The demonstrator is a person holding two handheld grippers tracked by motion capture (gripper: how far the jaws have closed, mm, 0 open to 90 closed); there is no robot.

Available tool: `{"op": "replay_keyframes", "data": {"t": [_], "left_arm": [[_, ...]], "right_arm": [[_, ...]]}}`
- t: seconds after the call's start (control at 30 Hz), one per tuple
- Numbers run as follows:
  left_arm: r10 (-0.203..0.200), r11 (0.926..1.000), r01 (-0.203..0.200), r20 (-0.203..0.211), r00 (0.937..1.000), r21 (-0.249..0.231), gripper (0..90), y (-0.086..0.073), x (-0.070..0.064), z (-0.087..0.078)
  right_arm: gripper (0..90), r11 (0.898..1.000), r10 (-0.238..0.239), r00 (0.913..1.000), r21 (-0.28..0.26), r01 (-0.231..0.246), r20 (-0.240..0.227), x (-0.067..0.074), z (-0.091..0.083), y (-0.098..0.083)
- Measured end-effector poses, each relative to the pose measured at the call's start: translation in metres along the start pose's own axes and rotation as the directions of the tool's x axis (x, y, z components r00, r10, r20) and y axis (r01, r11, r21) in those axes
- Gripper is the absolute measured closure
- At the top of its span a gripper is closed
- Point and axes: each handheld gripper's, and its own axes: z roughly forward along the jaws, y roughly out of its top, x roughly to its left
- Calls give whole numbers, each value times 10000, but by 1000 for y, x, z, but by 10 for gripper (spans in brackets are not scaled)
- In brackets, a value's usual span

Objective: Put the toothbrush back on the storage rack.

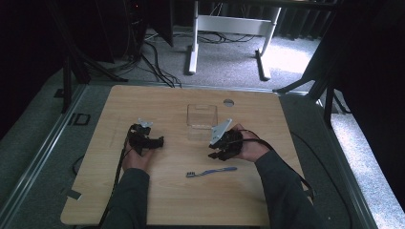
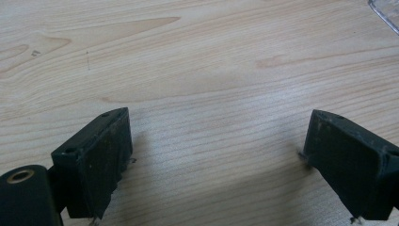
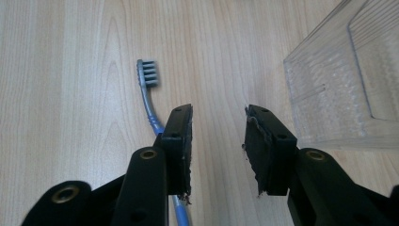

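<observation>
Table: light wooden top [image 1: 167, 200], grain visible; a round hole [image 1: 229, 102] near the far edge.
Left gripper: [image 1: 154, 141] held in the person's left hand [image 1: 136, 160], left of table centre, low over the wood.
Left gripper, jaws: spread wide, nothing between them; in the left gripper view bare wood [image 2: 207, 94] lies in the gap.
Right gripper: [image 1: 216, 153] held in the right hand [image 1: 250, 148], right of table centre, grey three-cornered plate [image 1: 220, 129] on top.
Right gripper, jaws: parted to a moderate gap, narrower than the left pair, holding nothing; bare wood between them in the right gripper view.
Toothbrush: blue handle, grey bristle head [image 1: 210, 171], lying flat on the table on the person's side of both grippers, between the two forearms, head end pointing to the left.
Toothbrush, right gripper view: [image 3: 149, 96] beside the left-hand jaw, handle passing under that jaw, not between the jaws; bristles face up.
Clear box: transparent plastic container [image 1: 202, 116], open top, on the far half of the table, just beyond the right gripper; nothing seen inside.
Clear box, right gripper view: [image 3: 329, 80] at upper right, near the right-hand jaw; whether it touches the jaw cannot be told.
Clear box, left gripper view: only a corner [image 2: 387, 13] at the top right edge.
Sleeves: dark grey [image 1: 129, 195], entering from the bottom edge.
</observation>
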Motion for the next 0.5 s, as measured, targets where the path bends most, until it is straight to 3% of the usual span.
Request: {"op": "replay_keyframes", "data": {"t": [0.5], "left_arm": [[2, 10000, -2, -1, 10000, -1, 86, 0, 0, 0]], "right_arm": [[617, 9987, -343, 9991, 376, 353, -257, 6, 6, 0]]}}
